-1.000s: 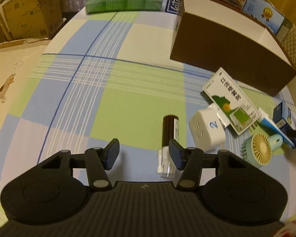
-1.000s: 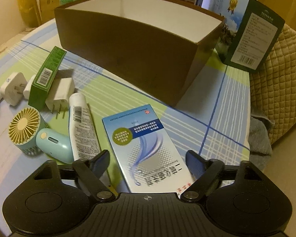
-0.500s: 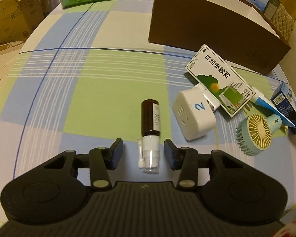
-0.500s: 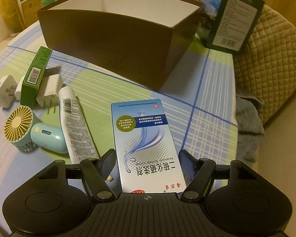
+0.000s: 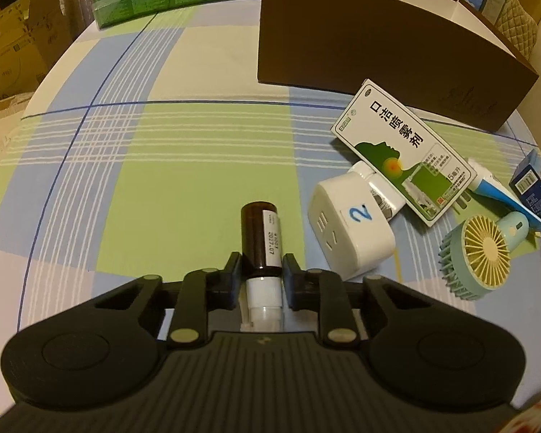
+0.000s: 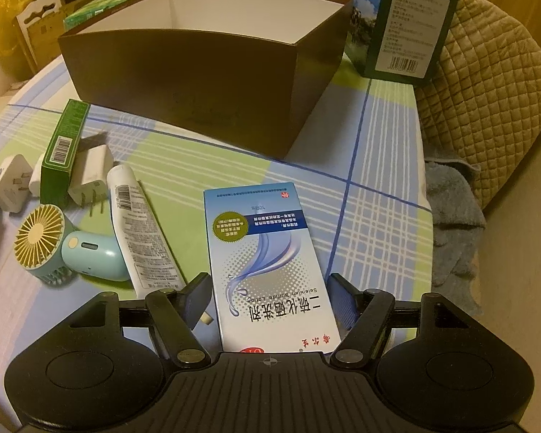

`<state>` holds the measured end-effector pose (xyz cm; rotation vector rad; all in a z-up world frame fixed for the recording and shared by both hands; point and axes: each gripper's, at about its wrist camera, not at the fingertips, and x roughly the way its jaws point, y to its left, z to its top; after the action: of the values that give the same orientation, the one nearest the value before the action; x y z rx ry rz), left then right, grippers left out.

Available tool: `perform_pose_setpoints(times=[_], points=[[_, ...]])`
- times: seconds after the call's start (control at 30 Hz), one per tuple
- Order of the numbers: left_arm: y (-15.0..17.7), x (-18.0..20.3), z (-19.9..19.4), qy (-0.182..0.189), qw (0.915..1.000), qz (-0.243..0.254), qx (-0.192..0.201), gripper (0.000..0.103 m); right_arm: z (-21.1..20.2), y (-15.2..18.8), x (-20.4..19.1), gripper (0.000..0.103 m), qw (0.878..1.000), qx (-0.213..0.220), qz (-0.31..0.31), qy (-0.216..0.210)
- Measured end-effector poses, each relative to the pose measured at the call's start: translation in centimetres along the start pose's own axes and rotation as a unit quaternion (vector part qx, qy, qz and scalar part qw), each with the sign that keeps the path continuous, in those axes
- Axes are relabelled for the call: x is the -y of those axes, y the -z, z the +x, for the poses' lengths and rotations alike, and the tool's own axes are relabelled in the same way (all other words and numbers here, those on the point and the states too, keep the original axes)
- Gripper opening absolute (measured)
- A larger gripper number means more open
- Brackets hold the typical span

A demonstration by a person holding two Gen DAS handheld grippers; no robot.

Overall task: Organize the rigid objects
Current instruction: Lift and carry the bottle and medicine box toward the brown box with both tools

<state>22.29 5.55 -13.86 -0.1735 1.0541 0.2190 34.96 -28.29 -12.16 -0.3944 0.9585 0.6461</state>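
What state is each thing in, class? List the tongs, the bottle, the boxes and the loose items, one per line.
left tongs: shut on brown bottle
brown bottle: lying flat, capped
right tongs: open, straddling lotion box
lotion box: flat, closed
brown box: upright, open-topped
green spray box: resting on white charger
socket cube: on its side
mini fan: lying down
white tube: lying flat

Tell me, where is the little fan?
The little fan lies at the right-wrist view's left, beside the white tube; in the left-wrist view it's far right.
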Motion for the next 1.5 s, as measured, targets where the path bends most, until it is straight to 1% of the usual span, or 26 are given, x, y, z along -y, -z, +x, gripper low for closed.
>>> perform_pose_setpoints(times=[0.2, 0.43, 0.83, 0.97, 1.1, 1.27, 1.37, 1.5], points=[[0.2, 0.1, 0.0, -0.007, 1.0, -0.006, 0.0, 0.019, 0.3, -0.3, 0.1, 0.067, 1.0, 0.003, -0.011, -0.008], [0.2, 0.1, -0.4, -0.016, 0.9998, -0.012, -0.001, 0.019, 1.2, -0.5, 0.2, 0.067, 1.0, -0.004, -0.025, -0.017], [0.8, -0.1, -2.1, -0.032, 0.999, -0.031, 0.01, 0.019, 1.5, -0.2, 0.4, 0.066, 0.999, -0.004, -0.032, -0.03], [0.9, -0.4, -2.8, -0.033, 0.9988, -0.034, 0.012, 0.019, 1.5, 0.0, 0.3, 0.062, 0.999, -0.002, -0.037, -0.031], [0.9, -0.8, -3.6, -0.027, 0.9989, -0.035, 0.016, 0.019, 1.2, 0.1, -0.1, 0.061, 0.999, 0.005, -0.048, -0.022], [0.4, -1.5, -4.4, -0.019, 0.9992, -0.027, 0.023, 0.019, 0.3, 0.2, -0.3, 0.061, 0.999, 0.013, -0.034, -0.016], [-0.4, -1.9, -4.9, -0.006, 0.9994, -0.018, 0.03, 0.019, -0.7, 0.1, -0.7, 0.061, 1.0, 0.02, -0.017, -0.004], [-1.6, -2.3, -5.4, 0.011, 0.9992, -0.005, 0.038, 0.019, -2.5, -0.1, -1.1, 0.061, 0.999, 0.031, 0.022, 0.007]])
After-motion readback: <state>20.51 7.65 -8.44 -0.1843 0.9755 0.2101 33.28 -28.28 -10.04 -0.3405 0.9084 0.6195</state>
